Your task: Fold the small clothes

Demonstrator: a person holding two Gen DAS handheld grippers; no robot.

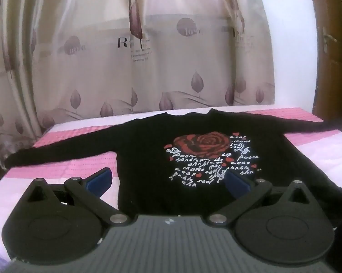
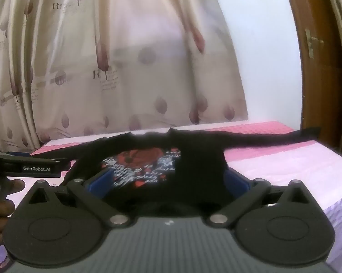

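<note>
Folding step: judged not yet begun; the black sweater is laid flat, front up, both sleeves stretched outward, so a first fold is still owed.
Room: patterned cream curtain is hung behind the bed; a white wall and a brown wooden door with a handle are seen to the right of it.
Surface: bed is covered in a pink and pale lilac textured spread; it appears smooth around the garment.
Garment position: sweater is spread across the middle of the bed, collar toward the curtain, hem toward the cameras; a red rose print with white script is shown on the chest.
Sleeves: one sleeve end is seen reaching the bed's far right edge.
Technique, judged: each sleeve should be pinched near the cuff and carried inward across the chest, kept low so the knit is not dragged off line.
Left gripper: fingers spread wide, nothing pinched, held over the hem.
Right gripper: fingers spread wide, nothing pinched, hem area between them.
Risk: the print may be creased if folds are uneven.
</note>
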